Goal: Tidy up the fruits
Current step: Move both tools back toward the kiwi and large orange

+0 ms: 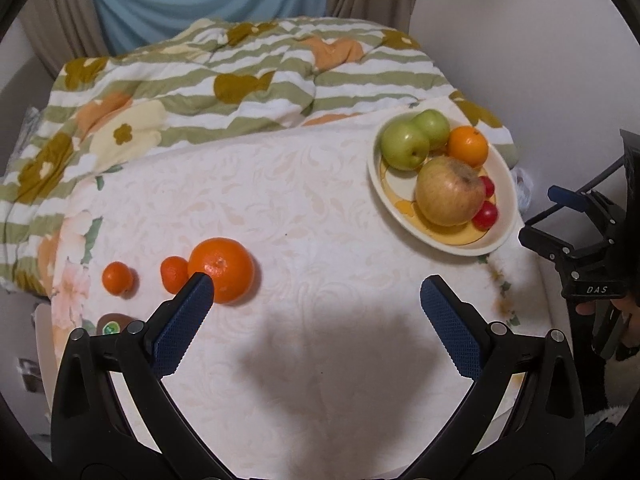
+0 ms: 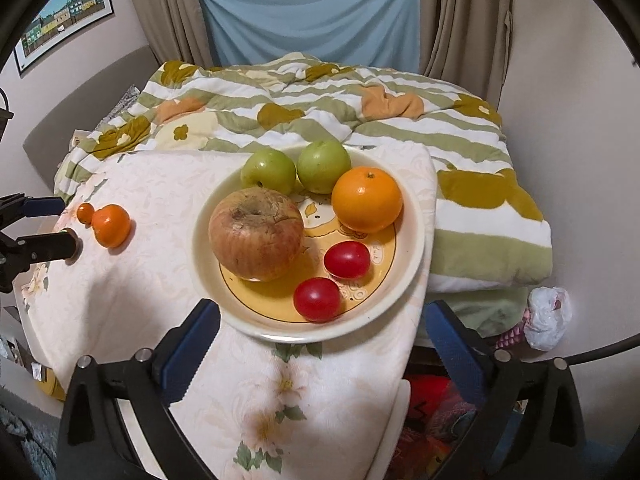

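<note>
From the left wrist view, the cream plate [image 1: 505, 184] sits at the far right corner of the pale floral cloth [image 1: 280, 200]. It holds two green apples [image 1: 404, 146], an orange [image 1: 468, 146], a large reddish-yellow apple [image 1: 450, 192] and two small red fruits [image 1: 486, 214] tucked against that apple. Near the cloth's left edge lie a large mandarin [image 1: 222, 270] and two smaller ones [image 1: 117, 278], loose on the cloth. A brown fruit with a green sticker [image 1: 112, 324] shows at the near left edge; its label is too small to read. The left gripper [image 1: 316, 304] has its jaws spread wide and holds nothing; the tip of its left finger overlaps the large mandarin in this view. The right gripper [image 1: 576, 248] hangs off the right edge, marked "DAS".

From the right wrist view, the plate [image 2: 408, 216] lies just ahead of the right gripper [image 2: 320, 332], whose jaws stand wide apart and empty, the plate's near rim between the fingertips. The large apple [image 2: 256, 236] and the red fruits [image 2: 318, 298] sit nearest the tool. Writing on the plate's yellow centre cannot be read. The large mandarin [image 2: 112, 226] lies toward the left edge, just beside the left gripper [image 2: 38, 226].
</note>
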A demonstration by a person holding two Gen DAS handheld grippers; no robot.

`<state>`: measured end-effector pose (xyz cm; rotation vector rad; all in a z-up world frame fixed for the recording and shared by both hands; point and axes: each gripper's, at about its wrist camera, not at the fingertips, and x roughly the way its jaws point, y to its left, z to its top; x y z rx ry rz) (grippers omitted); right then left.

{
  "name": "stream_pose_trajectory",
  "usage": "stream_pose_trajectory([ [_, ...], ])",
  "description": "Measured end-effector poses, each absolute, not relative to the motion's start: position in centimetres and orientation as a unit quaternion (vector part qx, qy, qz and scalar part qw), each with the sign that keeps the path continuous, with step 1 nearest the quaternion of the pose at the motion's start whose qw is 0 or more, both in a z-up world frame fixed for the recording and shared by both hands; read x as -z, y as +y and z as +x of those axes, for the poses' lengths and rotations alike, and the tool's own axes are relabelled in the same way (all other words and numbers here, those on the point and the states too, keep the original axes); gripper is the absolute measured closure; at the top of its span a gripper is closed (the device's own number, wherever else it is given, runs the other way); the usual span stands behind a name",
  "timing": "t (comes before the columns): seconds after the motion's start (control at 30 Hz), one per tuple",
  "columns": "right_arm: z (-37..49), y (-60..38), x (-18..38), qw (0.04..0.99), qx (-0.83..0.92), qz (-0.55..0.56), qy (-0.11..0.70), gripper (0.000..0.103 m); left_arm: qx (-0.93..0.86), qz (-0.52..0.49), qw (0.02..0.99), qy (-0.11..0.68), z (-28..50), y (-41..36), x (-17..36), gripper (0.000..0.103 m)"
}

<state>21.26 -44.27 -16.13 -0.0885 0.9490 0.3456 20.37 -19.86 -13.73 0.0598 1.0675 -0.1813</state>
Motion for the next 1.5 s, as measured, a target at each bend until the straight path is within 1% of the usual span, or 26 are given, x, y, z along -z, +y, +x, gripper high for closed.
stream_pose_trajectory([
  [0.1,20.7,-44.5,14.9,0.877,-0.17,-0.04,0.448,0.001,0.081,0.027,0.866,0.493,19.5,-20.1,12.3,0.0],
  [0.23,20.4,-44.4,13.5,0.865,-0.177,-0.038,0.467,0.001,0.064,0.017,0.878,0.475,18.1,-19.8,10.5,0.0],
  [0.43,19.3,-43.4,10.4,0.873,-0.193,-0.038,0.446,0.001,0.032,-0.011,0.891,0.453,15.5,-17.6,8.1,0.0],
  [0.57,18.8,-41.6,8.6,0.876,-0.2,-0.051,0.437,0.001,0.003,-0.017,0.898,0.439,13.5,-15.3,6.8,0.0],
  [0.77,18.2,-38.0,6.8,0.885,-0.207,-0.071,0.41,0.001,-0.038,-0.055,0.905,0.419,10.9,-10.0,6.1,0.0],
  [1.1,18.1,-30.5,7.4,0.883,-0.21,-0.061,0.416,0.001,-0.037,-0.06,0.898,0.433,10.5,-2.7,7.7,0.0],
  [1.5,18.9,-22.1,11.0,0.869,-0.191,-0.033,0.455,0.001,0.032,-0.035,0.88,0.472,13.5,3.7,10.8,0.0],
])
